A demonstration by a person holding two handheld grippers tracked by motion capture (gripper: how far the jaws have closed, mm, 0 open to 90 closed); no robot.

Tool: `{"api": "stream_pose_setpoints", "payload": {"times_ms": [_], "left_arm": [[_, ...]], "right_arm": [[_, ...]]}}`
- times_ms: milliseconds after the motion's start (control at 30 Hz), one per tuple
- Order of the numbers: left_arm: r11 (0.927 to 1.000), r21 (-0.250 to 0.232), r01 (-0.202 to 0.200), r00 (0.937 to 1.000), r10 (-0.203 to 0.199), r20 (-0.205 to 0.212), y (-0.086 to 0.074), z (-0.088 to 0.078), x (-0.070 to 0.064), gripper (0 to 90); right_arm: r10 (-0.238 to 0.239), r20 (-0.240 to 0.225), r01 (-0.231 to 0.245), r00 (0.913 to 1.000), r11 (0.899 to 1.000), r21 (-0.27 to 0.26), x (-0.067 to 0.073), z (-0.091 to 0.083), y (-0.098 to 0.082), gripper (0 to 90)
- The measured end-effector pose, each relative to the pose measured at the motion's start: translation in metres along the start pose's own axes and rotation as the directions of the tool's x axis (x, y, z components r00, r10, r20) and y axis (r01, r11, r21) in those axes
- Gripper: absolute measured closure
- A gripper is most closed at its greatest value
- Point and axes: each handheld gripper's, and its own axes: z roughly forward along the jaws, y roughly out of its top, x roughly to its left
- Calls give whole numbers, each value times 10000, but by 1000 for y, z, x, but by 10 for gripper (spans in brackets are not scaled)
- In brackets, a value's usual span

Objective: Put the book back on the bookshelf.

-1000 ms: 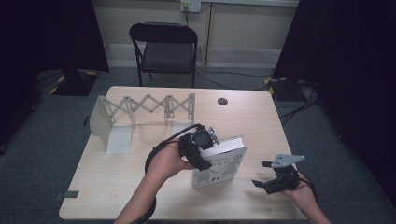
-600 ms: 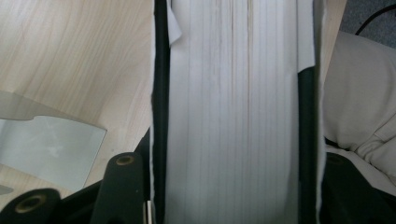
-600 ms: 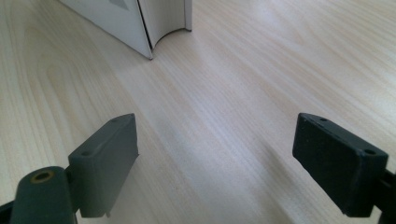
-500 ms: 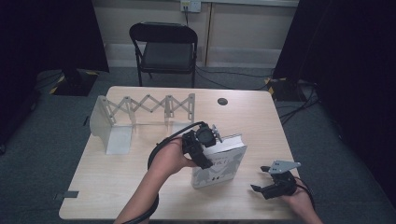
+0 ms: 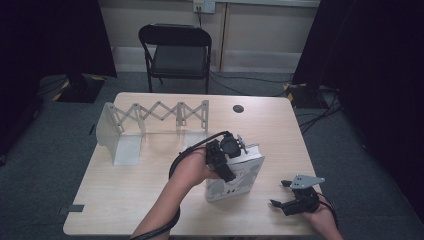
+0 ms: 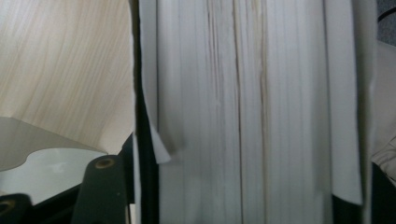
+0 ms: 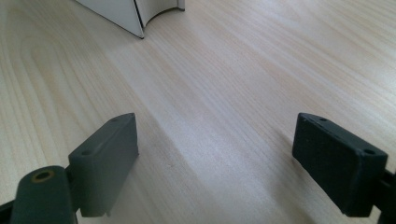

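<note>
— So what does the room hold?

— One pale wood worktop (image 5: 125, 200) on grey carpet, one black folding chair (image 5: 176, 50) behind it, dark curtains at both sides.

— And on the worktop?

— One white expanding rack (image 5: 150, 117) along the far left, empty, and one thick white book (image 5: 240, 177) standing near the middle.

— The grippers?

— Two. The left gripper (image 5: 225, 157) is clamped across the book's pages (image 6: 243, 112). The right gripper (image 5: 282, 195) rests by the near right edge, jaws spread wide, holding nothing.

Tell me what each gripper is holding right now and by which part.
The left gripper clamps the book across its page block at the top edge. The right gripper is open, holding nothing.
</note>
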Motion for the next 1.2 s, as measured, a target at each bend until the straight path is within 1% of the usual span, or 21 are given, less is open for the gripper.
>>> {"api": "stream_pose_setpoints", "payload": {"times_ms": [67, 100, 133, 200, 267, 367, 467, 600, 633, 700, 733, 800, 833, 867, 933, 1000, 1033, 1067, 1133, 1167, 1200], "left_arm": [[10000, 9, -18, 10000, 18, -37, 0, 2, -1, 305], [10000, 39, -10, 10000, 10, 2, 0, 2, -2, 305], [10000, 87, -24, 10000, 25, -16, 0, 2, -3, 335], [9998, 137, -167, 9999, 167, -10, 1, 2, -3, 333], [9998, 157, -158, 9999, 158, -12, 1, 2, -4, 283], [10000, 70, -68, 9995, 66, 311, 0, 3, -3, 268], [10000, 21, -26, 9992, 25, 392, -1, 3, -1, 260], [9999, -91, 47, 9993, -44, 362, -1, 3, -2, 292], [9999, -155, -77, 9994, 82, 338, -1, 3, -2, 292], [9997, -226, -87, 9995, 94, 298, -2, 3, -5, 337], [9993, -258, -252, 9995, 257, 203, -2, 2, -6, 337], [9993, -307, -235, 9996, 239, 130, -2, 2, -7, 363], [9994, -260, -243, 9997, 242, -37, -2, 2, -7, 377], [9994, -282, -209, 9997, 207, -90, -2, 1, -8, 390], [9993, -291, -236, 9996, 231, -170, -2, -1, -8, 433], [9995, -247, -180, 9997, 175, -184, -2, -1, -9, 445], [9992, -373, -164, 9997, 157, -209, -2, 0, -9, 448], [9990, -410, -201, 9996, 192, -220, -3, 0, -10, 453], [9973, -674, -287, 9992, 267, -306, -4, -1, -12, 461], [9945, -1001, -311, 9991, 280, -329, -6, -2, -14, 468], [9945, -1001, -311, 9991, 280, -329, -6, -2, -14, 472]], "right_arm": [[66, -22, -66, 10000, 9999, -85, 0, 1, -1, 137], [91, -29, -92, 10000, 9999, -79, 0, 1, -1, 137], [77, -7, -77, 10000, 9999, -84, 0, 1, -1, 137], [82, -2, -82, 10000, 9999, -83, 0, 1, -1, 137], [100, -8, -100, 10000, 9999, -81, 0, 1, -1, 138], [106, -17, -106, 9999, 9999, -82, 0, 1, -1, 138], [142, -14, -142, 9999, 9999, -69, 0, 1, -1, 138], [161, -16, -161, 9999, 9998, -70, 0, 1, -1, 139], [149, -9, -149, 9999, 9999, -79, 0, 1, -1, 139], [154, -13, -154, 9999, 9999, -73, 0, 1, -1, 139], [162, -13, -162, 9999, 9998, -71, 0, 1, -1, 139], [160, -16, -160, 9999, 9998, -73, 0, 1, -1, 139], [149, -7, -149, 9999, 9999, -81, 0, 1, -1, 139], [155, -6, -155, 9999, 9998, -81, 0, 1, -1, 140], [154, -5, -155, 9999, 9998, -80, 0, 1, -1, 140], [161, -5, -161, 9999, 9998, -79, 0, 1, -1, 141], [172, -7, -172, 9999, 9998, -72, 0, 1, -1, 141], [175, -9, -175, 9998, 9998, -70, 0, 1, -1, 141], [174, -8, -174, 9998, 9998, -71, 0, 1, -1, 141], [170, -9, -170, 9999, 9998, -72, 0, 1, -1, 141], [170, -9, -170, 9999, 9998, -72, 0, 1, -1, 141]]}}
